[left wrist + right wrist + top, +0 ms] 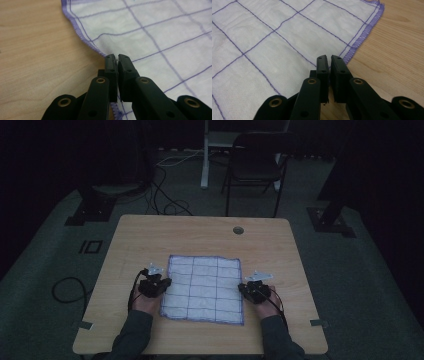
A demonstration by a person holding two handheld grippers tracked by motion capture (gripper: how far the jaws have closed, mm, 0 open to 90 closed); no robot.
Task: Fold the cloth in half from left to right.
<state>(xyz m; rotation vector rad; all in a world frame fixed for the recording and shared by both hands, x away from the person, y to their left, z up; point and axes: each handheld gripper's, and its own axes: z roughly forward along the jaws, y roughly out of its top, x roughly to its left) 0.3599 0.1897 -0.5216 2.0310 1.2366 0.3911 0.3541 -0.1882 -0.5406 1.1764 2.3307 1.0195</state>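
the high view is dim and underexposed; the room beyond the desk (150, 235) sinks into near black, and the white cloth (204, 289) on the desk is the brightest patch. both gripper views are evenly and softly lit, without glare or hard shadows. there the black jaws nearest the lens look slightly soft, the cloth's weave sharper.

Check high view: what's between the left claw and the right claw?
The white cloth with purple grid lines spans the stretch between left claw and right claw, flat on the table.
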